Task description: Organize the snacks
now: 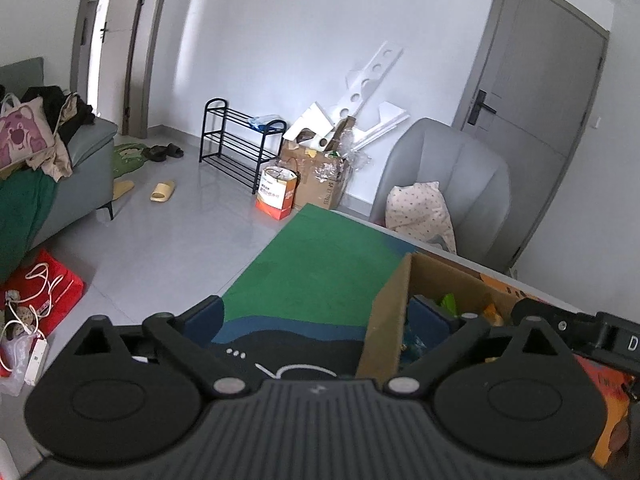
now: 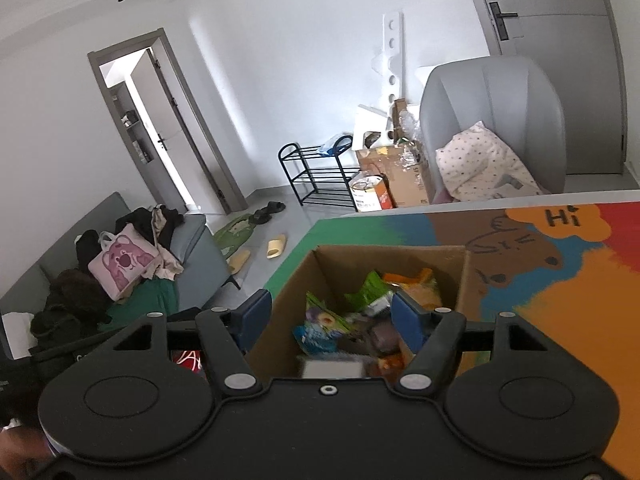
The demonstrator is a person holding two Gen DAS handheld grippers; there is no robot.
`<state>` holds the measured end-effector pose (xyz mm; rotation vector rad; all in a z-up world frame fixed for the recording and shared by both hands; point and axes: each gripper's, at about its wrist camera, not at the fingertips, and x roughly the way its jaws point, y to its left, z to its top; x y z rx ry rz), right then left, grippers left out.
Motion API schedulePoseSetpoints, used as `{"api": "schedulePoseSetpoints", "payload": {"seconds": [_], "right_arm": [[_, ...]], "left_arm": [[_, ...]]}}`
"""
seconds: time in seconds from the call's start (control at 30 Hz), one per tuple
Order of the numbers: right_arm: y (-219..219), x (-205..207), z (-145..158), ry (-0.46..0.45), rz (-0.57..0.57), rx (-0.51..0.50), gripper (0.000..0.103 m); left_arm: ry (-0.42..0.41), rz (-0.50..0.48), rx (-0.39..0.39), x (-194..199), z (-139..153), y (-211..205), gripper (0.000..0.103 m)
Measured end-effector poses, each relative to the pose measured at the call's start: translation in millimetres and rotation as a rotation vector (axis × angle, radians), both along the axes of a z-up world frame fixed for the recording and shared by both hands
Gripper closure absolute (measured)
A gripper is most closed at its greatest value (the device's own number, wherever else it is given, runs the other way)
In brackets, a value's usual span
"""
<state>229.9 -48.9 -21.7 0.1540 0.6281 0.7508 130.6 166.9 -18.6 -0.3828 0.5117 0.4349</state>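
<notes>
Right gripper (image 2: 332, 316) hangs wide over cardboard box (image 2: 464, 276) w/ snack packets (image 2: 320, 326); left gripper (image 1: 324, 316) wide, empty. Pick one top packet, pinch edge.

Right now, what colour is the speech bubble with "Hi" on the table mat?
Orange speech bubble with black lettering, best in the right wrist view.

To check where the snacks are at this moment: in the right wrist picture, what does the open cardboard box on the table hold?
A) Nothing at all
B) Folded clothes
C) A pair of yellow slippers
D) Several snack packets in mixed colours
D. In the right wrist view the cardboard box stands open on the colourful table mat, and snack packets, green, blue and orange, lie piled inside it, below the open right gripper.
</notes>
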Motion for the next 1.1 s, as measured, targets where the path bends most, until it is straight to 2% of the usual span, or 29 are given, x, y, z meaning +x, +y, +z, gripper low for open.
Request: {"api": "schedulePoseSetpoints", "payload": {"seconds": [0.17,0.7,1.1], "right_arm": [[-20,-9,2,-0.007,-0.035,-0.007,0.030],[-94,-45,13,-0.043,-0.157,-0.013,0.001],[-135,-70,13,-0.058,-0.220,-0.023,0.000]], "left_arm": [[0.021,-0.051,0.007,-3,1,-14,0.000],[0.035,-0.144,0.056,-25,14,-70,0.000],[0.042,-0.231,0.092,-43,20,-109,0.000]]}}
